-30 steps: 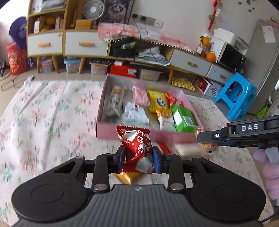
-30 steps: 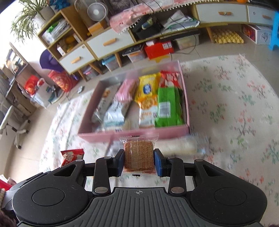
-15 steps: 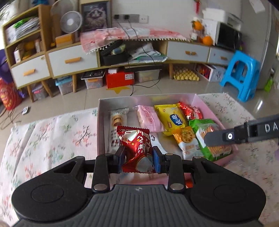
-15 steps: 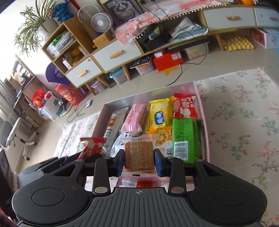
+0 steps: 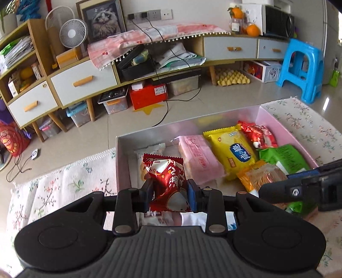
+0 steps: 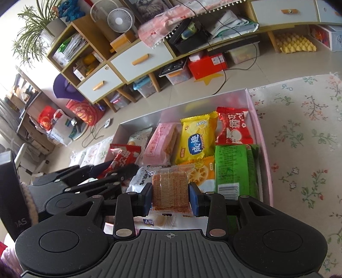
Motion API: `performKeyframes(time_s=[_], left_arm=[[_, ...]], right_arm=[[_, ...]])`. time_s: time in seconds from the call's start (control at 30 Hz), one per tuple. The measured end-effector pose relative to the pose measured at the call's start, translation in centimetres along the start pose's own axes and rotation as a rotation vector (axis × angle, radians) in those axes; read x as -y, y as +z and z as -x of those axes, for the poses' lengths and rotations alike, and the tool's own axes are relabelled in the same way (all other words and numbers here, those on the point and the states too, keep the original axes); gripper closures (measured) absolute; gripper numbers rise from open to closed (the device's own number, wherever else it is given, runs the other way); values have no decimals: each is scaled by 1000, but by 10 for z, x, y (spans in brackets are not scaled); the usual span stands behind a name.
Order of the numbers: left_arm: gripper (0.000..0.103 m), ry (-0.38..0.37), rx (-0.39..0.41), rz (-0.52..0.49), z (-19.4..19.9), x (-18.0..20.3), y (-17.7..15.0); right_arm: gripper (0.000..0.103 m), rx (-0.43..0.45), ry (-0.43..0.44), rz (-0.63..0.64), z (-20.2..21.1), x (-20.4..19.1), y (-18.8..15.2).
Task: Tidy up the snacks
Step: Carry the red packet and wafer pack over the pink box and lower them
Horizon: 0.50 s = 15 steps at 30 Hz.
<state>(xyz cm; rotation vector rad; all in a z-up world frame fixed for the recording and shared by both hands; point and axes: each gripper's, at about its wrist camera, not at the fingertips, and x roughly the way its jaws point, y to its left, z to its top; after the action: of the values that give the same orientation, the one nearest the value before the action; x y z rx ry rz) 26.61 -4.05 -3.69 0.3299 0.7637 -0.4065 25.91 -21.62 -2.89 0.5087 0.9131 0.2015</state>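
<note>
Both claws have swung over the pink box (image 5: 286, 130), left claw (image 5: 170, 190) pinching the red packet (image 5: 168, 177), right claw (image 6: 171, 193) the clear-wrapped cracker (image 6: 171, 188); a yellow "ARD" pack (image 6: 197, 139) lies ahead.

A long low cabinet (image 5: 149, 70) with white drawers and orange handles lines the far wall, storage boxes (image 5: 147, 96) beneath it on the pale tiled floor (image 5: 96, 132). A white fan (image 5: 72, 33) and cat portrait (image 5: 101, 20) stand on top; a blue stool (image 5: 301, 66) sits far right.
</note>
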Motion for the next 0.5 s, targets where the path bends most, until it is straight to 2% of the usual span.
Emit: performKeyframes(time_s=[0.17, 0.5], left_arm=[[73, 14, -3, -26, -5, 0, 2], [73, -13, 16, -16, -11, -1, 9]], right_arm=[[69, -12, 1, -6, -10, 0, 1], [69, -19, 2, -11, -17, 3, 2]])
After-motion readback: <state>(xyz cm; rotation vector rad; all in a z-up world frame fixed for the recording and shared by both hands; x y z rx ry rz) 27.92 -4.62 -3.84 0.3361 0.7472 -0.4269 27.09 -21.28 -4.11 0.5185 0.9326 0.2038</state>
